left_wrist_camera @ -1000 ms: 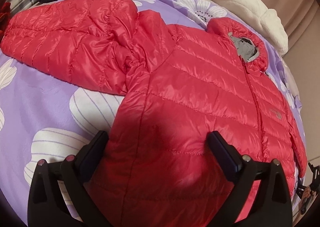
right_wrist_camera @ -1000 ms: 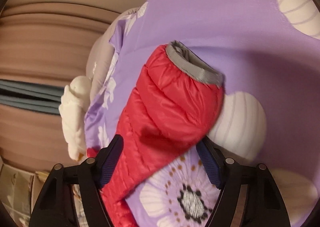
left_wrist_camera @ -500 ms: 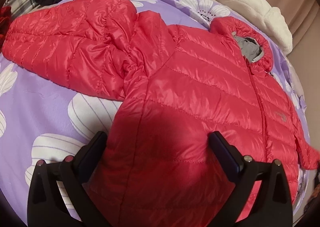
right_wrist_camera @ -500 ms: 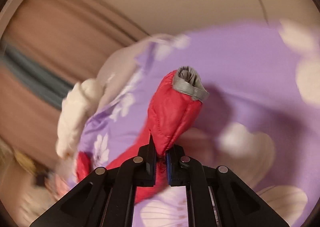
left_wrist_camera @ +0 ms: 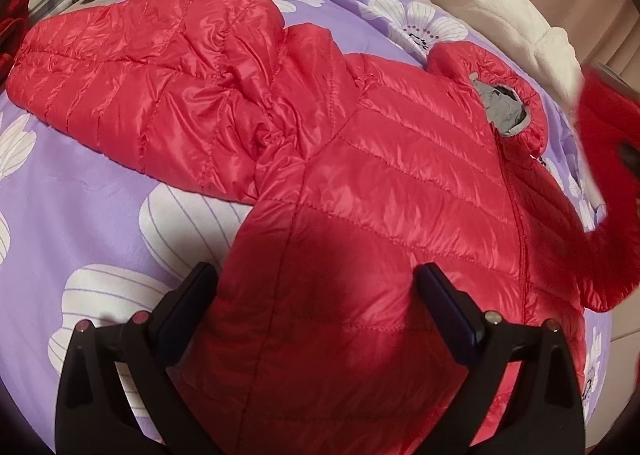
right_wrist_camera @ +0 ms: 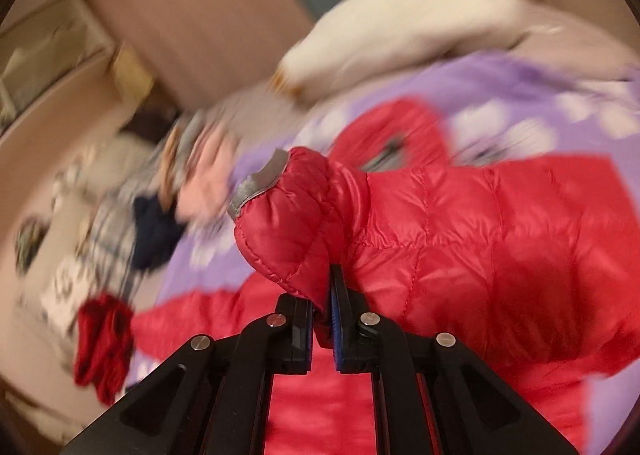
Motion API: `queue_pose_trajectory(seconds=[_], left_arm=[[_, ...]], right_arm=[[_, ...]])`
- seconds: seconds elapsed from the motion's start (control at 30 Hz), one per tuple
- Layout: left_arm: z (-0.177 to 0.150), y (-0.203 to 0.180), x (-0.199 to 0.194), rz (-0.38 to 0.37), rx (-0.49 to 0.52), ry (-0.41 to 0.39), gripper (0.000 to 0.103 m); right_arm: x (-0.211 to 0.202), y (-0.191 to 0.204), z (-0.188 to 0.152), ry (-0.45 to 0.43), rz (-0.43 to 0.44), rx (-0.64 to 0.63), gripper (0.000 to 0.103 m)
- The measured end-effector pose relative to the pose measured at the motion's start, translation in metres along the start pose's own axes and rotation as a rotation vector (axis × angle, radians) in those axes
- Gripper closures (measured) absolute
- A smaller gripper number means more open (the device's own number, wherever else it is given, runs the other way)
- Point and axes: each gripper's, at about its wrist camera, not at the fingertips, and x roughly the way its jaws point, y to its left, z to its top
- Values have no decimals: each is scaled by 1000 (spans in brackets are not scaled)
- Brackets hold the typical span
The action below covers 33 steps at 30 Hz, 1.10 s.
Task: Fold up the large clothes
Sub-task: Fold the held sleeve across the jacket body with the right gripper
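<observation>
No lettering can be read on the red puffer jacket spread across the frame on the purple floral bed; the left gripper fingers stand spread over its hem, while the right gripper fingers pinch its grey-cuffed sleeve.

jacket: red, quilted, shiny, zipped | pose: front up, spread on bed | hood: grey-lined | one sleeve: grey cuff, lifted over body | other sleeve: flat, stretched sideways
</observation>
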Motion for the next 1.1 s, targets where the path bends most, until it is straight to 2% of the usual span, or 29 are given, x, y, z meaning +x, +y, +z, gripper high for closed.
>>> queue_pose_trajectory(seconds=[0.1,0.13,0.2,0.37,0.43,0.47,0.5,0.57,0.6,0.7,0.77,0.87,0.9,0.97,1.03,1.07,1.1], left_arm=[[0,4,-2,-20,-19,0,3],[0,7,-3,-30,-34,-2,3],[1,14,-7,-53,-77,-15,4],[5,46,-19,-183,-314,-22,8],[7,57,-24,-247,-382,-14,8],[8,60,-28,-279,-398,-20,9],[9,63,-35,-334,-414,-44,9],[11,63,-50,-426,-419,-96,9],[13,60,-59,-487,-403,-129,9],[15,45,-71,-579,-326,-170,9],[17,38,-64,-582,-311,-142,9],[21,31,-35,-632,-355,-23,10],[22,25,-21,-671,-356,49,12],[23,22,-10,-646,-358,79,15],[29,10,-1,-619,-327,68,21],[32,5,5,-617,-319,69,29],[36,-2,12,-606,-316,79,43]], right_arm=[[39,18,-24,99,38,2,94],[53,21,-34,142,21,3,94],[60,25,-52,176,8,-3,93],[66,36,-66,239,16,-63,93],[55,33,-57,246,27,-63,87],[46,32,-53,242,35,-63,76],[35,32,-49,229,39,-73,58],[10,26,-44,171,31,-95,35],[-4,22,-44,139,29,-102,31],[-49,-1,-48,92,36,-94,31],[-67,-25,-51,72,-3,-68,31],[-93,-64,-55,9,-104,-10,31],[-99,-80,-56,-11,-137,19,31],[-107,-103,-55,-23,-146,75,31],[-112,-127,-53,-40,-127,151,30],[-113,-137,-52,-48,-120,185,31],[-114,-146,-51,-57,-119,219,31]])
